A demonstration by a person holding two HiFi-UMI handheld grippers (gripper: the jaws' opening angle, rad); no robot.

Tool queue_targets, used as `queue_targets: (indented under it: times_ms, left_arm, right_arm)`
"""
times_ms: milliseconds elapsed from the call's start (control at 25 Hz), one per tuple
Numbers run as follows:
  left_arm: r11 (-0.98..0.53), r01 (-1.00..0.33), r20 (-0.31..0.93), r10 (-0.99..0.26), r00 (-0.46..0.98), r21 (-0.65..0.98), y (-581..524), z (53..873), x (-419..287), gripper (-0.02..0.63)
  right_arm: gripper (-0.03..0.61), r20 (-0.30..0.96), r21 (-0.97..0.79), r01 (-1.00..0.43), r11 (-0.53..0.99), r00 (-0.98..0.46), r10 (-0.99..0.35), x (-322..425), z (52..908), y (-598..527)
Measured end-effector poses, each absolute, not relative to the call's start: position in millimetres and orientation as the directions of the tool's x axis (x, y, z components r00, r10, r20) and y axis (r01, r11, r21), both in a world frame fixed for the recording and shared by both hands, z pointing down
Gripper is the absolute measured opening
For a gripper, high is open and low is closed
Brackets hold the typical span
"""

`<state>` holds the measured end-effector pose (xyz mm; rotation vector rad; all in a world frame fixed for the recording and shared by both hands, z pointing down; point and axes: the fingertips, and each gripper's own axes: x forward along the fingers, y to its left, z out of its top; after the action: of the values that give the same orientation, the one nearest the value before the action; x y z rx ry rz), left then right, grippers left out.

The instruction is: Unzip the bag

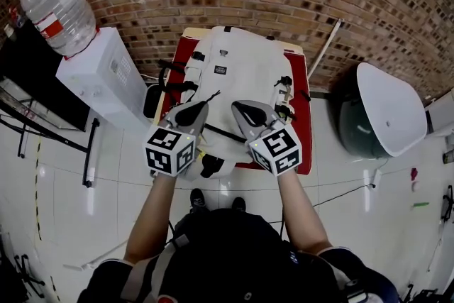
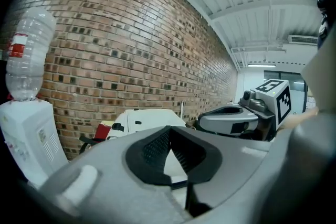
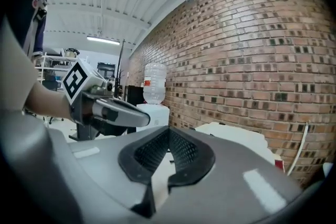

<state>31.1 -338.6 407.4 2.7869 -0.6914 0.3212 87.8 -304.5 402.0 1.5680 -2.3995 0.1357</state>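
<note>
bag (image 1: 241, 74): 1 | grippers: 2 — left gripper (image 1: 204, 106), right gripper (image 1: 236, 106) | water dispenser (image 1: 106, 78): 1 | bottle (image 1: 58, 7): 1

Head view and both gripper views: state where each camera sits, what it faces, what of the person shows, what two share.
Head view: on the head, steeply down onto the white bag; forearms, left gripper, right gripper, torso show.
Left gripper view: on the left gripper, along its shut jaws toward the brick wall; right gripper at right.
Right gripper view: on the right gripper, toward the same wall; left gripper and forearm at left.
Shared: both gripper views show the bag and water dispenser.
</note>
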Motion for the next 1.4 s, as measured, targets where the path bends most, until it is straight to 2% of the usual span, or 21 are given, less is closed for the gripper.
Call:
queue_targets:
  times_ms: [360,1400]
  left_arm:
    - [-0.864,-0.478,0.254,-0.431,0.866,0.162,-329,394,43,0.002]
    - [-0.876,-0.450,0.254,-0.402,0.880,0.174,-322,393,57,0.002]
  right_arm:
    - [0.005,0.209,0.034,-0.915,0.402,-0.387,-0.898,92,380,-305]
    - [0.005,0.182,0.035,-0.920,0.390,-0.378,-0.908,101,370,-306]
